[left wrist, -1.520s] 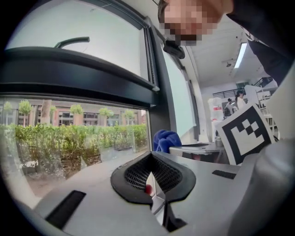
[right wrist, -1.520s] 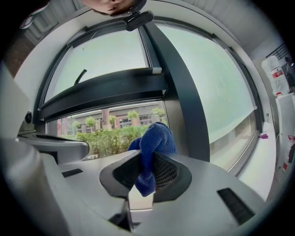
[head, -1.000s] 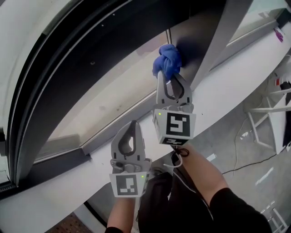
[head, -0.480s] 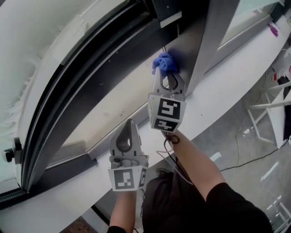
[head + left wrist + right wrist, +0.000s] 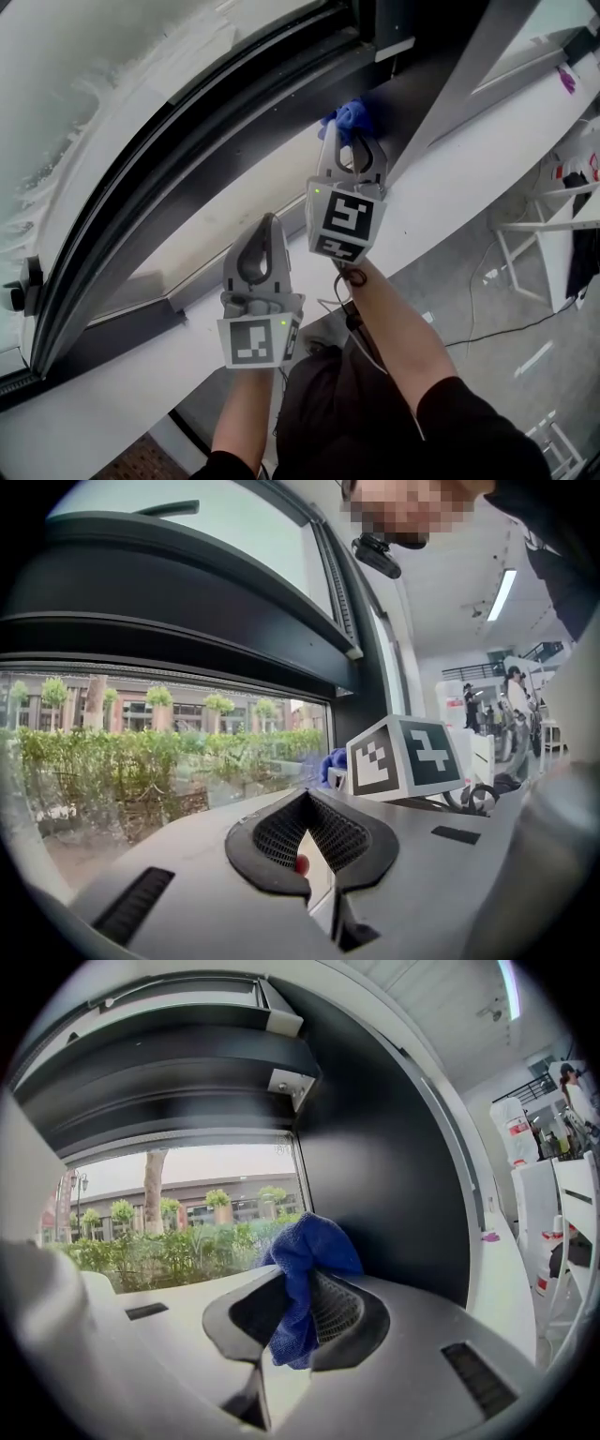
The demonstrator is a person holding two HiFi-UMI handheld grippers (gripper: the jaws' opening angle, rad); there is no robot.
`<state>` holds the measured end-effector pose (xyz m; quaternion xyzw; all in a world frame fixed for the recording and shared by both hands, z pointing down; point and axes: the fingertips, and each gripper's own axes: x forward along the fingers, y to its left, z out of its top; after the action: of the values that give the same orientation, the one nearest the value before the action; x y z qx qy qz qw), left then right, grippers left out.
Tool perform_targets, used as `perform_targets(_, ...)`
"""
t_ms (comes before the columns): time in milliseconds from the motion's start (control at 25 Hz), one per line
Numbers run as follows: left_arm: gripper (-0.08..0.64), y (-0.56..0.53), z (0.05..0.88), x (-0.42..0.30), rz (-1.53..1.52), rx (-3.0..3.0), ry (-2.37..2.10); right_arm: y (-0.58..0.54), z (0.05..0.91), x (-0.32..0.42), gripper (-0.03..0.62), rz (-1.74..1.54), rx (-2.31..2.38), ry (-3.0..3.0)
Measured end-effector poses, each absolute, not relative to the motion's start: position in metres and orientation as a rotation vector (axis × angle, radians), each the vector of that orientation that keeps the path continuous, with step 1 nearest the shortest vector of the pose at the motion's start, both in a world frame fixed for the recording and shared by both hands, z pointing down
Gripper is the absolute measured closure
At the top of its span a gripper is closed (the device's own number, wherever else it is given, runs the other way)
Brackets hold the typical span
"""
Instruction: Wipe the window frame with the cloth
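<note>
A bunched blue cloth (image 5: 349,117) is pressed against the dark upright post of the window frame (image 5: 412,75), where the post meets the glass. My right gripper (image 5: 350,148) is shut on the cloth. In the right gripper view the cloth (image 5: 305,1260) hangs out between the jaws of the right gripper (image 5: 295,1321), in front of the dark post (image 5: 384,1176). My left gripper (image 5: 266,225) is lower and to the left, over the window's bottom rail; it is shut and holds nothing. From the left gripper (image 5: 302,846) I see the right gripper's marker cube (image 5: 405,757).
A white sill (image 5: 469,178) runs below the window, with a small purple item (image 5: 568,73) at its far right. A white bracket (image 5: 395,47) sits on the dark top frame above the cloth. A white rack (image 5: 553,225) and cables lie on the floor to the right.
The right gripper has carried the cloth up the dark post, closer to the white bracket at the top. The left gripper has barely shifted.
</note>
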<state>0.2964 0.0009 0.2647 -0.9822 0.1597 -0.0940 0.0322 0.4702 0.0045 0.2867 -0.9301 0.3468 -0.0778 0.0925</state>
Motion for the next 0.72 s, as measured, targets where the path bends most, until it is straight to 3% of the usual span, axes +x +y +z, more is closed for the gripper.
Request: perform_targets(720, 0.555, -0.009, 0.223, 0.295, -0.363, -3.003, 0.616, 0.007, 0.24, 0.475, 0.54, -0.191, -2.815, 1.084)
